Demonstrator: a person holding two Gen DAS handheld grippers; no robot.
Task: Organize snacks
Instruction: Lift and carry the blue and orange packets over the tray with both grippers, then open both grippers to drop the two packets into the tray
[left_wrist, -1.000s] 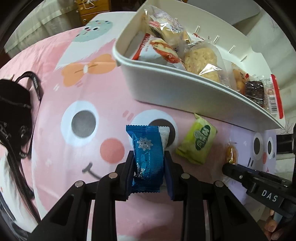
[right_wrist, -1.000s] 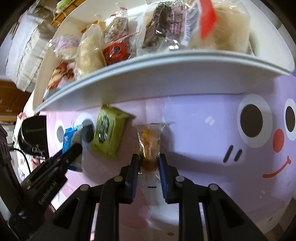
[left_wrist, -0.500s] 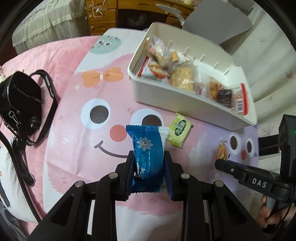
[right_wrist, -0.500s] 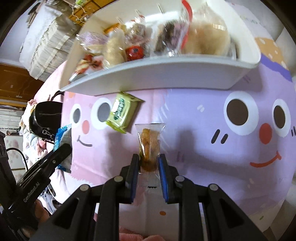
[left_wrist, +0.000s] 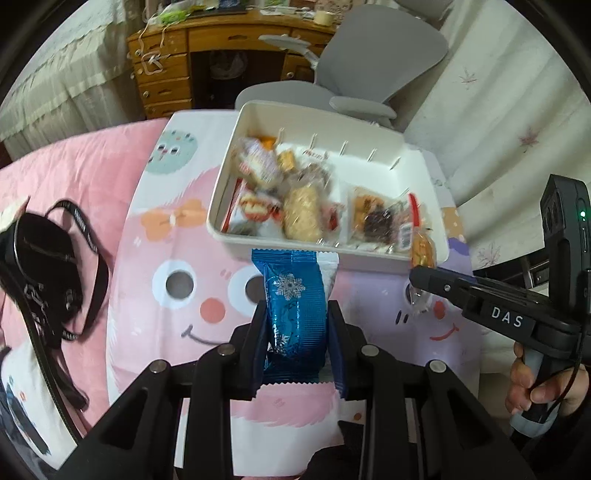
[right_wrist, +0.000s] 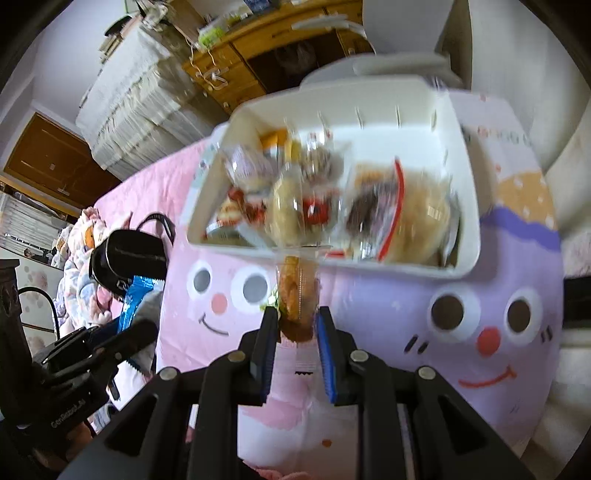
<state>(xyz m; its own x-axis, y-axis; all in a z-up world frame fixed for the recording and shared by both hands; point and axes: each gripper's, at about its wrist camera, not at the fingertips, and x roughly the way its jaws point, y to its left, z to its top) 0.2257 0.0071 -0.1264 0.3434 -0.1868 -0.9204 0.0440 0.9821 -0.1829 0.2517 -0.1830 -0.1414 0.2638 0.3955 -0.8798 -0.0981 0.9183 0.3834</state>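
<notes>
My left gripper (left_wrist: 297, 314) is shut on a blue snack packet with a snowflake print (left_wrist: 293, 310), held high above the cartoon blanket. My right gripper (right_wrist: 295, 317) is shut on a clear-wrapped golden pastry (right_wrist: 297, 295), also lifted; it shows in the left wrist view (left_wrist: 423, 249) too. Ahead of both stands the white snack box (left_wrist: 280, 242) with several wrapped snacks inside; it also shows in the right wrist view (right_wrist: 471, 221). A sliver of the green packet (right_wrist: 271, 301) peeks out behind the pastry.
A black bag with a strap (left_wrist: 40, 266) lies on the pink blanket at the left. A grey office chair (left_wrist: 369, 74) and a wooden desk (left_wrist: 177, 74) stand behind the box. The blanket's edge is at the right.
Both grippers have risen well above the blanket with their snacks; the box now shows from above and looks smaller and farther. The green packet is now mostly hidden.
</notes>
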